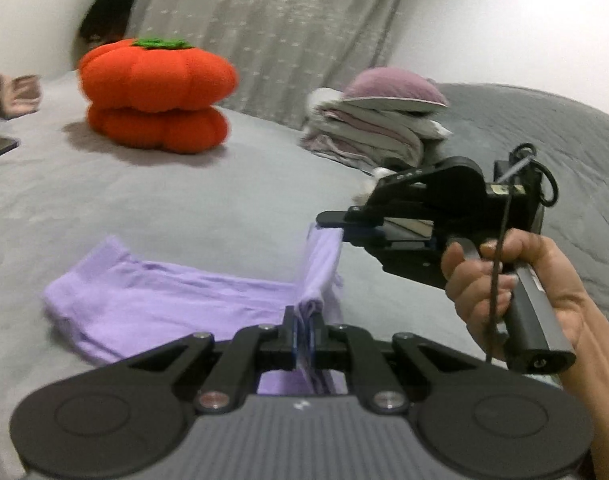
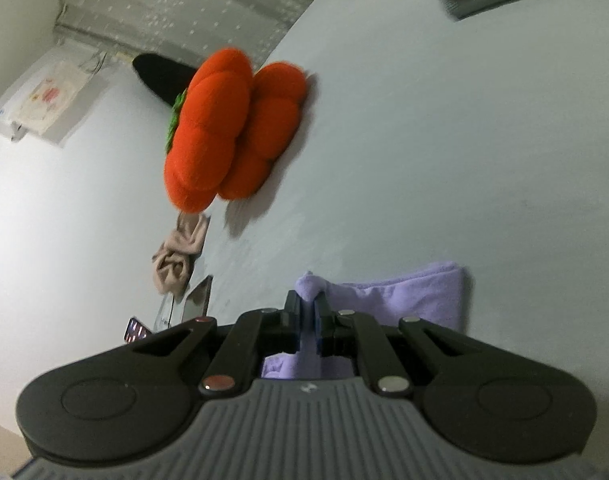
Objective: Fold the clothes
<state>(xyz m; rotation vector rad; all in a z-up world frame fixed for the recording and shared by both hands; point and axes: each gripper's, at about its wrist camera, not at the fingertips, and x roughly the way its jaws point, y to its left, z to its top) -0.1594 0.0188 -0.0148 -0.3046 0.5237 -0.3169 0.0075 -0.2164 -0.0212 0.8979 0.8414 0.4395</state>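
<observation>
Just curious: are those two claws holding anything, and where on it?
Yes. Both hold the purple garment: the left gripper pinches a bunched edge, the right gripper another bit of that edge, lifted off the bed.

Lilac garment (image 1: pixel 152 300): soft matt knit cloth, thicker ribbed-looking band at one end. Bed (image 1: pixel 184 200): grey matt sheet, smooth w/ faint creases; darker grey quilted cover (image 1: pixel 544 140) at far side. Pumpkin cushion (image 1: pixel 156 92): fuzzy orange plush, green felt-like top. Left gripper (image 1: pixel 303 336) & right gripper (image 1: pixel 328 219): matt black plastic arms, shiny metal pivot pins, ribbed grey plastic body. Curtain (image 1: pixel 264 20): grey woven cloth, pale flecks. Folded pile (image 1: pixel 376 128): soft matt fabrics.
</observation>
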